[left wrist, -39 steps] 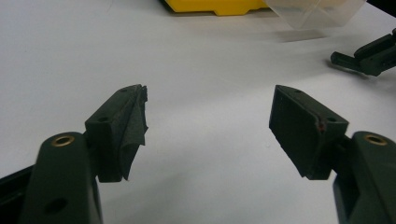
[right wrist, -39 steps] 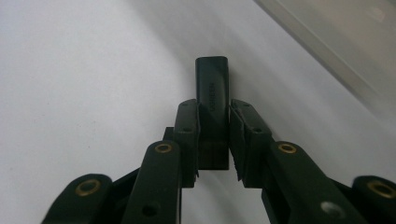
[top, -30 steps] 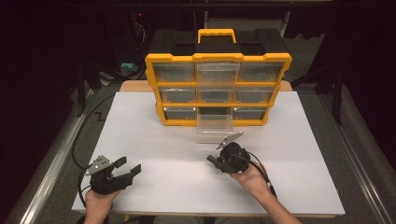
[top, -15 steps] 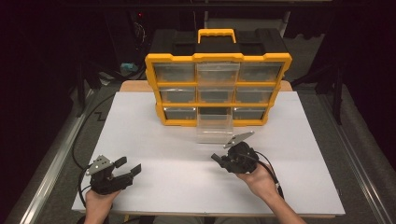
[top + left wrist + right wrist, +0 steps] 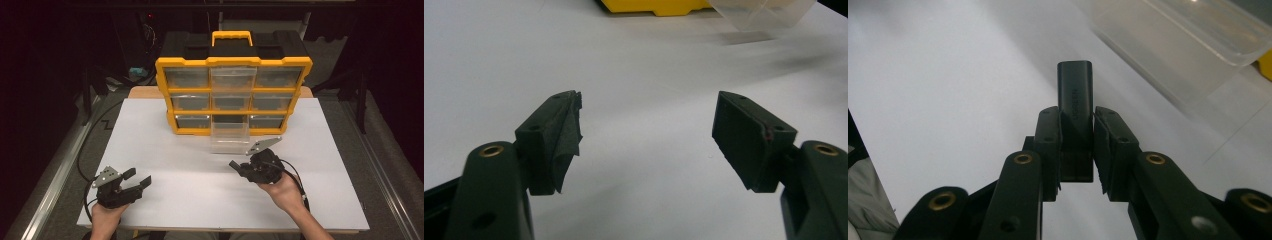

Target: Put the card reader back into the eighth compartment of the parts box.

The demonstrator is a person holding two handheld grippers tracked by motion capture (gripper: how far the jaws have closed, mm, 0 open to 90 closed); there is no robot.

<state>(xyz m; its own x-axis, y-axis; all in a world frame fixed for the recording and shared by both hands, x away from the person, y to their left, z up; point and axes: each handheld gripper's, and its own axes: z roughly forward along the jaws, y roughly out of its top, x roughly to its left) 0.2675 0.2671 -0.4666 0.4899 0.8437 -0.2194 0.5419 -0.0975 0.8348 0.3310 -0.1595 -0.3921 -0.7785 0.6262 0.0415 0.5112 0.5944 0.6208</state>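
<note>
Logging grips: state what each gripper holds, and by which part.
Right gripper clamps a small black block by its lower sides, upper end protruding. Left gripper is open, holding nothing.

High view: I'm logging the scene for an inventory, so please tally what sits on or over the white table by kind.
Yellow drawer organizer: 1
Clear plastic drawer pulled out at the bottom middle: 1
Handheld tools: 2, left tool and right tool
Small black block held in the right tool: 1
Total: 5

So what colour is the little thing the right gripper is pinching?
Black. The small block clamped in the right gripper shows best in the right gripper view.
</note>
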